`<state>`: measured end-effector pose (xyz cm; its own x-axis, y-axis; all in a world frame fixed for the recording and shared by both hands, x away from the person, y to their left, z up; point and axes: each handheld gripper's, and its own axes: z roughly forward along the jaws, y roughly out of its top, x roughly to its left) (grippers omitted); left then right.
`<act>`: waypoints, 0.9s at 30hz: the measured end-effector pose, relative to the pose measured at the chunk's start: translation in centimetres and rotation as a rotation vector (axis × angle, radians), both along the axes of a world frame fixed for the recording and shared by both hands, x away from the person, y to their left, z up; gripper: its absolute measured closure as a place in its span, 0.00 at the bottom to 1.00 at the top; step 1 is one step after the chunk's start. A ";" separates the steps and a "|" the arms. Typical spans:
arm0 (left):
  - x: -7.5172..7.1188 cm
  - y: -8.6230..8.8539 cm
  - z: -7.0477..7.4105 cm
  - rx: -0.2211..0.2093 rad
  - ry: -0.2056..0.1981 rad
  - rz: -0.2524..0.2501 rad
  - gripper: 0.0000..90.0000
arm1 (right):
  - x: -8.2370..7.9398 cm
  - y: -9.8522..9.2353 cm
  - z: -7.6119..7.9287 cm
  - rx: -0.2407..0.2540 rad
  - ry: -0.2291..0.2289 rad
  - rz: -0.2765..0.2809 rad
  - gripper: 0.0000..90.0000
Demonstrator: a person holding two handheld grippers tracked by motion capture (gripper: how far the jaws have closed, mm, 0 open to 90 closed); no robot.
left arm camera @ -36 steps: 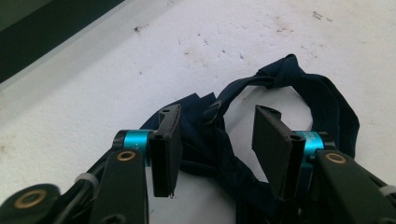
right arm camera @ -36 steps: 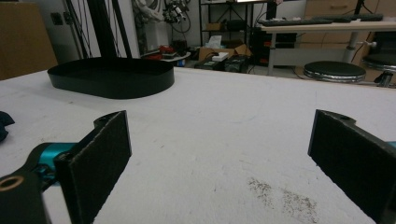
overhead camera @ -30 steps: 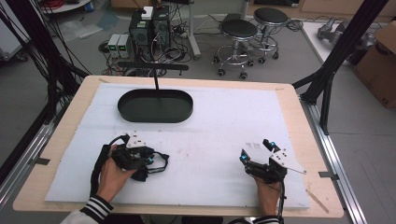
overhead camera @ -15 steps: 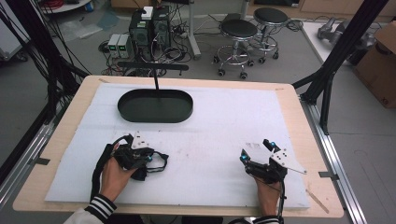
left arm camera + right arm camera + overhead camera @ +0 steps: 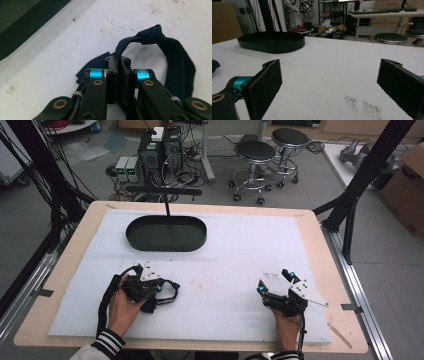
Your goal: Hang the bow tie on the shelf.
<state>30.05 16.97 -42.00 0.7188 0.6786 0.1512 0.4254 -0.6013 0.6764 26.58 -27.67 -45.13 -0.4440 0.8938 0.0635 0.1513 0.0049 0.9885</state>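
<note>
From the high view, I am looking down on the white mat [image 5: 225, 245] with my left gripper [image 5: 150, 287] sitting near the front left and my right gripper [image 5: 275, 285] resting near the front right, well apart from each other. A dark blue fabric strap [image 5: 167, 295] is lying on the mat right at the left gripper, looping out to its right, and the black oval tray [image 5: 167, 234] is standing empty farther back, ahead of the left hand [image 5: 122, 305] rather than the right. In the left gripper view, I am seeing my jaws pressed together on the strap [image 5: 175, 65], which is running out from between the pads, rising to a knot ahead and curving round to the right in a loop; the tray's dark rim [image 5: 22, 27] is showing at the upper left, so the tray is lying forward and left of these fingertips. In the right gripper view, my jaws are standing wide apart with nothing between them, just bare mat [image 5: 332, 72], and the tray [image 5: 272, 41] is sitting far off to the upper left. I am judging that the left gripper is the nearer one and already has the strap, so any carry to the tray would run forward from it.
</note>
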 end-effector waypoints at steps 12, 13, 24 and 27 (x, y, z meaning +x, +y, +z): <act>-0.2 1.2 1.2 -0.117 -0.060 0.051 0.94 | 0.0 0.0 0.0 0.000 -0.001 -0.001 0.05; -0.2 1.3 1.3 -0.124 -0.064 0.055 0.95 | 0.0 0.0 0.0 -0.001 -0.001 -0.001 0.05; -0.4 2.6 2.9 -0.272 -0.166 0.077 0.95 | 0.0 0.0 0.0 -0.002 -0.001 -0.001 0.05; -0.1 3.0 3.5 -0.307 -0.184 0.092 0.95 | 0.0 0.1 0.0 -0.001 0.002 -0.002 0.05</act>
